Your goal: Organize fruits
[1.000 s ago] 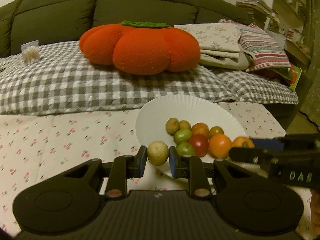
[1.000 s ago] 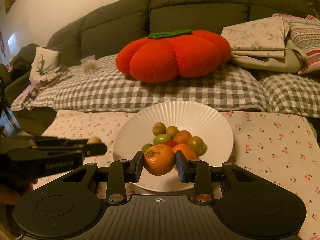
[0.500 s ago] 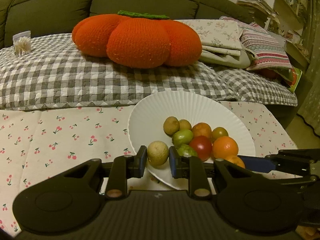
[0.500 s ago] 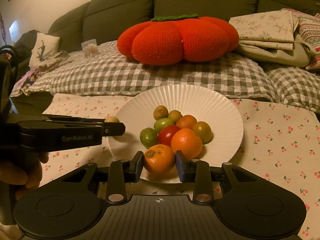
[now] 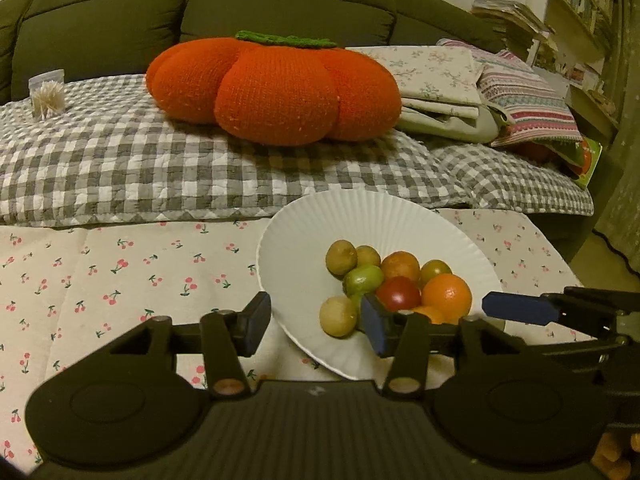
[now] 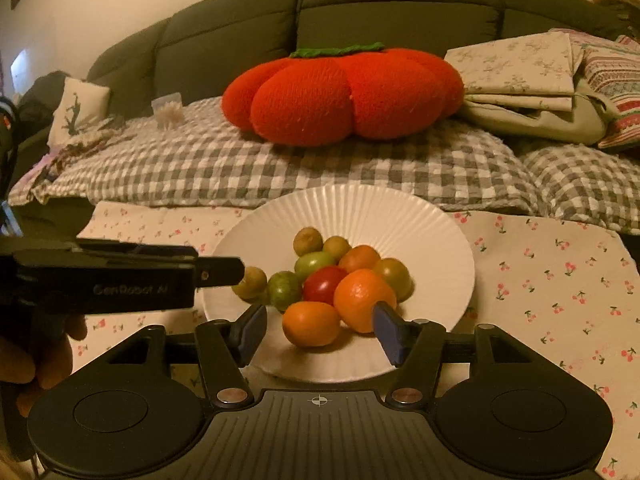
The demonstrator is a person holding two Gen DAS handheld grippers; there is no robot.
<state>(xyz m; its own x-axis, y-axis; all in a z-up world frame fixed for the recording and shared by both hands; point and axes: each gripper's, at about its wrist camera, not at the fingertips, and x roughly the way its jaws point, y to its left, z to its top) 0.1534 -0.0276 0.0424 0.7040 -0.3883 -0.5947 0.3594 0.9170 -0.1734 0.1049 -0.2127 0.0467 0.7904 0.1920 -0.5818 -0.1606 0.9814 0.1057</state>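
A white ridged plate (image 5: 384,224) (image 6: 360,208) on the cherry-print cloth holds several small fruits: green, yellow-brown, red and orange. My left gripper (image 5: 316,322) is open; a yellow-brown fruit (image 5: 338,316) lies on the plate's near left edge between its fingers, free of both pads. My right gripper (image 6: 320,330) is open; a small orange (image 6: 311,323) rests on the plate's near side between its fingers, beside a larger orange (image 6: 362,300). The left gripper shows in the right wrist view (image 6: 218,272), the right gripper's blue-tipped finger in the left wrist view (image 5: 516,308).
A cherry-print cloth (image 5: 100,276) covers the table. Behind it is a sofa with a grey checked quilt (image 5: 120,160), a large orange pumpkin cushion (image 5: 272,88) (image 6: 344,92) and folded bedding (image 5: 448,84). A hand (image 6: 36,364) holds the left gripper.
Both grippers have opened. The yellow-brown fruit left the left gripper and the small orange left the right gripper; both now lie on the plate.
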